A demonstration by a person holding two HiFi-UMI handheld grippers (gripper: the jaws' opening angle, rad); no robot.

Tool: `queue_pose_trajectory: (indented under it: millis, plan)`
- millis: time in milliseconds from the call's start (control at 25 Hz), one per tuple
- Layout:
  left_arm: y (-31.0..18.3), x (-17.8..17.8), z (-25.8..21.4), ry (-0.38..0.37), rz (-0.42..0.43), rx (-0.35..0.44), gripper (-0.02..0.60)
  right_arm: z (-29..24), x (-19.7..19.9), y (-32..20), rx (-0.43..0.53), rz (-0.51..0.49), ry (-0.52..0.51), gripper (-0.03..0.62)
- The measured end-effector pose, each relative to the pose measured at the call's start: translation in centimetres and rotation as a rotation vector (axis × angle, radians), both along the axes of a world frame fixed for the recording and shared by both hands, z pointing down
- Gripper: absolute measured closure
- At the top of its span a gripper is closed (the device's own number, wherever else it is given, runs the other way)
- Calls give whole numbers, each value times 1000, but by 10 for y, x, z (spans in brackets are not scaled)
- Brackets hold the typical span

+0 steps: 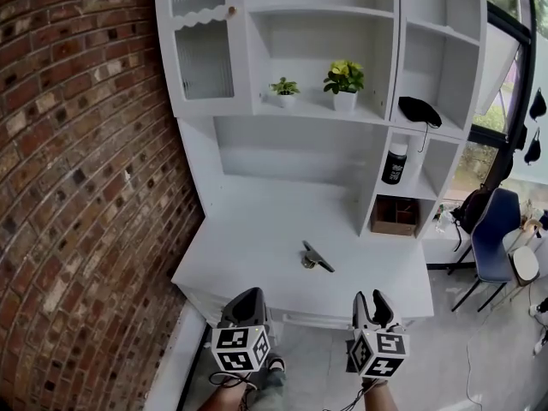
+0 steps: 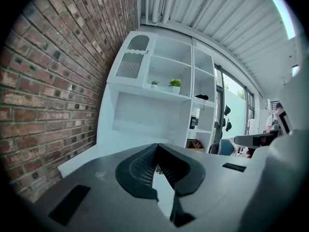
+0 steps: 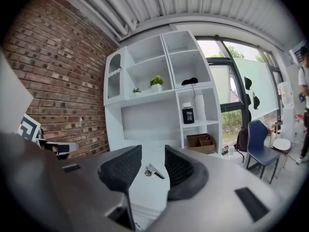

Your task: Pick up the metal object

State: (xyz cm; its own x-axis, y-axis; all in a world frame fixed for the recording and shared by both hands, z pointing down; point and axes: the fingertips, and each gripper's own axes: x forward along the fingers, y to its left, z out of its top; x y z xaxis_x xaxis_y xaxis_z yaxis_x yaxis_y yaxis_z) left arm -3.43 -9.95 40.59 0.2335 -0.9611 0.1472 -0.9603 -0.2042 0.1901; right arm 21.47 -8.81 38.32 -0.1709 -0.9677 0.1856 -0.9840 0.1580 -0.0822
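The metal object [image 1: 315, 258], a small clip-like piece with a dark handle, lies on the white desk top [image 1: 248, 255] near its front middle. Both grippers hover in front of the desk edge, apart from the object. My left gripper [image 1: 247, 308] is shut, its pads meeting at the tips [image 2: 156, 149], with nothing held. My right gripper [image 1: 374, 306] is open and empty. In the right gripper view the metal object [image 3: 153, 171] shows in the distance through the gap between the jaws of the right gripper [image 3: 152, 154].
A white shelf unit rises behind the desk with two potted plants [image 1: 344, 80], a black cap [image 1: 419, 110], a black bottle [image 1: 395, 163] and a brown box [image 1: 395, 216]. A brick wall [image 1: 77, 187] stands left. A blue chair [image 1: 492, 238] stands right.
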Motion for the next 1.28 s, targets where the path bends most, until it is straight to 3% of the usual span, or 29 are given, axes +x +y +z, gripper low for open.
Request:
queue_pose_trajectory:
  millis: [720, 960, 1280]
  plan:
    - [-229, -25, -15, 25, 108, 8, 574, -12, -24, -196, -18, 107, 29, 444]
    - [-267, -19, -2, 38, 126, -28, 574, 2, -19, -225, -62, 127, 27, 444]
    - [-277, -18, 2, 32, 95, -42, 574, 9, -29, -251, -85, 53, 43, 444]
